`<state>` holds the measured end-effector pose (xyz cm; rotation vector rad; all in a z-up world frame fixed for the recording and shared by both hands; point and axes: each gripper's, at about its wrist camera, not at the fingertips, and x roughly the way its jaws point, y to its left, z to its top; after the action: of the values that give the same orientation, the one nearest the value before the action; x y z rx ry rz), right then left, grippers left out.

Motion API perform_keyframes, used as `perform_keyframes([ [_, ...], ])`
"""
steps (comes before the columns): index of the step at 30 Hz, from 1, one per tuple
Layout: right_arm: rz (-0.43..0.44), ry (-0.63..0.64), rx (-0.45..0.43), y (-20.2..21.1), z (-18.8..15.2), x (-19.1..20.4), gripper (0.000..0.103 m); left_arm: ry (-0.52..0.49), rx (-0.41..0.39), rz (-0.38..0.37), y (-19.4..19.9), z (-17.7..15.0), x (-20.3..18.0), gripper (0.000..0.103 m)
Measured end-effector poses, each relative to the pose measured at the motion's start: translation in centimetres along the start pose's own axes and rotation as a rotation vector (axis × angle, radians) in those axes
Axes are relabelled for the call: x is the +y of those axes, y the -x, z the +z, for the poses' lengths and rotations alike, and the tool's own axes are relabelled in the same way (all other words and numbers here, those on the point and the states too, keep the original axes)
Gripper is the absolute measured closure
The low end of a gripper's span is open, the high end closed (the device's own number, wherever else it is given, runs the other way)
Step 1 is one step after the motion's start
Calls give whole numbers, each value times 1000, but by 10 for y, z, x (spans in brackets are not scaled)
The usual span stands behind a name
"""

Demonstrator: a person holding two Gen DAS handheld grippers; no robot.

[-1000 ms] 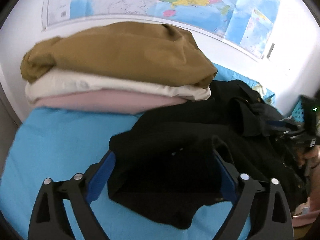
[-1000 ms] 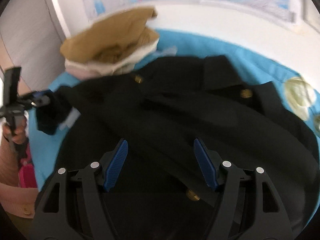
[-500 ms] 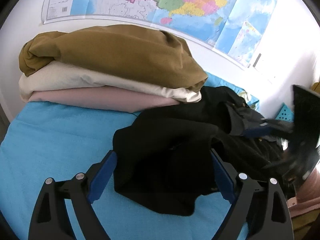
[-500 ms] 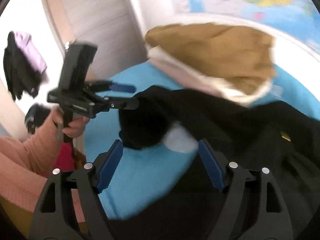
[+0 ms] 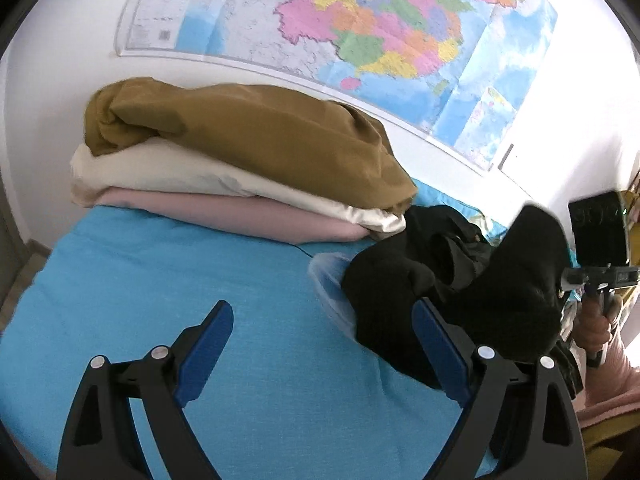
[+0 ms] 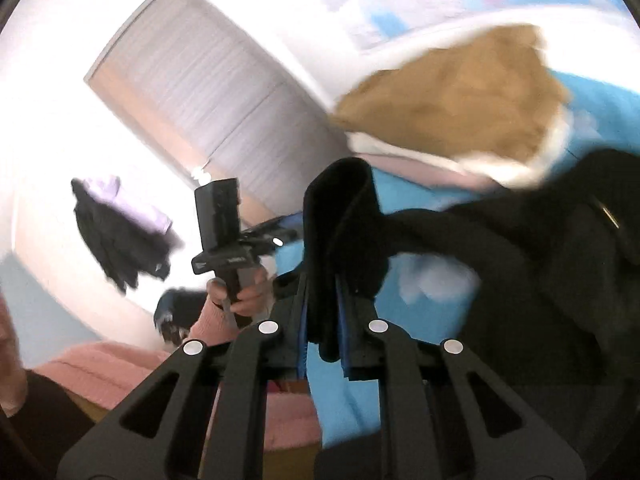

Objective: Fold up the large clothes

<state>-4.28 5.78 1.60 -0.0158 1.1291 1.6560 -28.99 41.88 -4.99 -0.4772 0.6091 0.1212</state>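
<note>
A black coat (image 5: pixel 472 292) lies bunched on the blue bed (image 5: pixel 160 280) at the right. My left gripper (image 5: pixel 324 344) is open and empty above the bare sheet, left of the coat. My right gripper (image 6: pixel 322 316) is shut on a fold of the black coat (image 6: pixel 340 216) and lifts it off the bed; the rest of the coat (image 6: pixel 560 264) trails to the right. The right gripper also shows in the left wrist view (image 5: pixel 576 276), behind the raised cloth.
A stack of folded clothes, brown (image 5: pixel 256 140) over cream (image 5: pixel 160 172) over pink (image 5: pixel 224 212), sits at the bed's far side against the wall with a map (image 5: pixel 360 28). A door (image 6: pixel 208 92) and hanging clothes (image 6: pixel 120 232) show in the right wrist view.
My right gripper swung left, closed on the coat's edge and lifted it. The coat has been pulled right, off the sheet under my left gripper, which stays open.
</note>
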Motion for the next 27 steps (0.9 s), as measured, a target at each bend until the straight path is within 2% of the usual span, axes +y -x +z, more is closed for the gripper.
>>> perform_keyframes([
  [2, -71, -81, 61, 1, -25, -20, 87, -16, 31, -31, -11, -4, -7, 15],
  [4, -230, -112, 147, -2, -51, -33, 80, -32, 68, -67, -25, -10, -17, 15],
  [6, -322, -80, 155, 5, -63, -30, 65, -47, 99, -96, -35, -17, -26, 15],
  [7, -363, -46, 137, 15, -63, -23, 59, -58, 120, -105, -41, -22, -31, 15],
  [9, -438, 70, 48, 35, -56, 2, 38, -70, 152, -108, -49, -29, -39, 15],
  [10, -444, 133, 29, 36, -51, 15, 35, -73, 160, -113, -51, -31, -41, 15],
  [11, -444, 214, 25, 33, -47, 30, 26, -69, 171, -130, -54, -33, -43, 15],
  [13, -443, 339, 71, 5, -40, 51, 22, -65, 188, -144, -58, -35, -48, 15],
  [17, -500, 573, 250, -62, -49, 69, 21, -68, 192, -143, -59, -37, -56, 15],
  [20, -551, 663, 348, -94, -62, 62, 27, -72, 180, -137, -51, -38, -59, 15],
  [21, -564, 675, 393, -102, -65, 56, 39, -68, 177, -135, -49, -38, -58, 15],
  [23, -554, 653, 452, -111, -73, 45, 52, -57, 168, -128, -44, -38, -55, 15],
  [24, -541, 631, 467, -111, -74, 41, 66, -45, 163, -130, -42, -38, -51, 15],
  [26, -484, 545, 439, -103, -67, 37, 75, -18, 156, -146, -38, -39, -45, 15],
  [27, -435, 485, 415, -96, -61, 35, 87, -6, 152, -153, -37, -39, -42, 15],
])
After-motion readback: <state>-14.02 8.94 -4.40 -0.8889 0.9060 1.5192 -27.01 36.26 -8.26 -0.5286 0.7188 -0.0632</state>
